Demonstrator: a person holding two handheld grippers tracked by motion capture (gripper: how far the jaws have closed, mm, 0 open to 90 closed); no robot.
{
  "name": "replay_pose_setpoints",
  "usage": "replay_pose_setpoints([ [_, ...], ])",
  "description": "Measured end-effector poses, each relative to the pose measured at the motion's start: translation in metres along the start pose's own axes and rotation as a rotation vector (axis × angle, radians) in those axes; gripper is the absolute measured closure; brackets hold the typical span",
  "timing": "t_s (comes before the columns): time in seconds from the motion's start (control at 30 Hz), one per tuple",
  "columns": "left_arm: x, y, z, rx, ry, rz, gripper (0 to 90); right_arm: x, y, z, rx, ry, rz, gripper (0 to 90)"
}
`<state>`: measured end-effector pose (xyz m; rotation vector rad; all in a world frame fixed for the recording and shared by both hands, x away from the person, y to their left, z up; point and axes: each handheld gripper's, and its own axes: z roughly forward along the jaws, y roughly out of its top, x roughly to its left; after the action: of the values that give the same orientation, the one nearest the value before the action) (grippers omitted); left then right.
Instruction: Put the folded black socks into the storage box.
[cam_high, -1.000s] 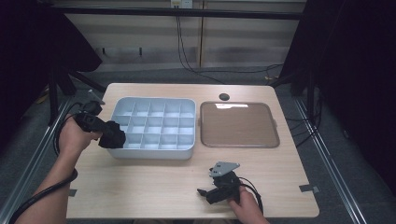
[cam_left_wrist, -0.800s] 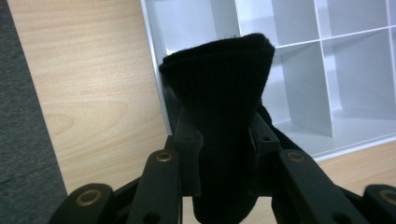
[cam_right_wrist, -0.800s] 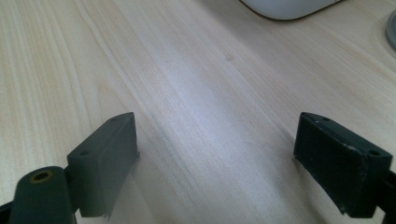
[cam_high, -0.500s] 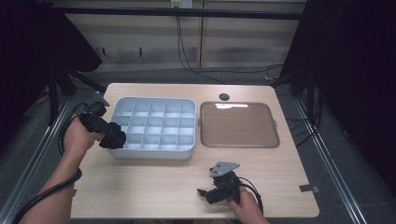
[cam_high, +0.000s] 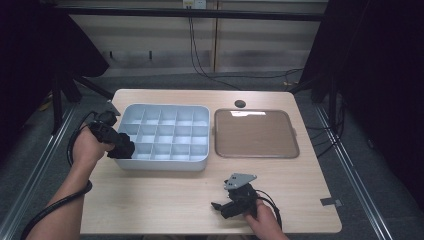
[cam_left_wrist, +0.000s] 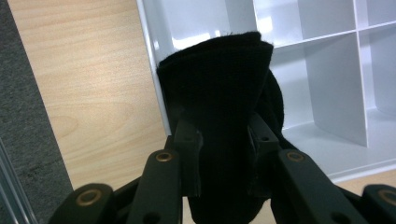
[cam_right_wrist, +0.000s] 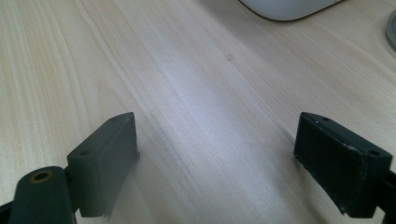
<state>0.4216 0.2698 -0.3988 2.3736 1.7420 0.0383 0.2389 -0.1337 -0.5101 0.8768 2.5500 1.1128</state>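
Note:
A white tray (cam_high: 165, 164) divided into several compartments sits on the left half of the wooden table. My left gripper (cam_high: 122, 148) is at the tray's near-left corner, shut on a folded piece of black cloth (cam_high: 125, 150). In the left gripper view the black cloth (cam_left_wrist: 219, 84) stands up between the two jaws of the left gripper (cam_left_wrist: 226, 140) and hangs over the tray's left wall (cam_left_wrist: 152, 70) and a corner compartment. My right gripper (cam_high: 220, 207) rests low near the table's front edge. In the right gripper view the right gripper (cam_right_wrist: 215, 154) is open, with bare wood between its jaws.
A flat brown square tray (cam_high: 256, 134) lies right of the white tray. A small dark round spot (cam_high: 240, 103) is behind it on the table. A strip of grey tape (cam_high: 331, 202) marks the front right corner. Cables trail from both grippers.
The left hand has edged slightly toward the white tray with the cloth still held. The right gripper has stayed put.

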Motion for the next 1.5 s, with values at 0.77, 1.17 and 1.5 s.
replay_pose_setpoints([
  [0.77,-0.0036,0.0002,0.0082,0.0,0.034,0.002,71.5,0.0,0.0,0.0,0.0,0.0,0.0,12.9],
  [1.17,-0.0047,-0.0029,0.0084,-0.024,0.04,0.004,70.6,0.0,0.0,0.0,0.0,0.0,0.0,12.9],
  [1.5,-0.0044,-0.0047,0.0034,-0.045,0.031,0.011,65.9,0.0,0.0,0.0,0.0,0.0,0.0,12.9],
])
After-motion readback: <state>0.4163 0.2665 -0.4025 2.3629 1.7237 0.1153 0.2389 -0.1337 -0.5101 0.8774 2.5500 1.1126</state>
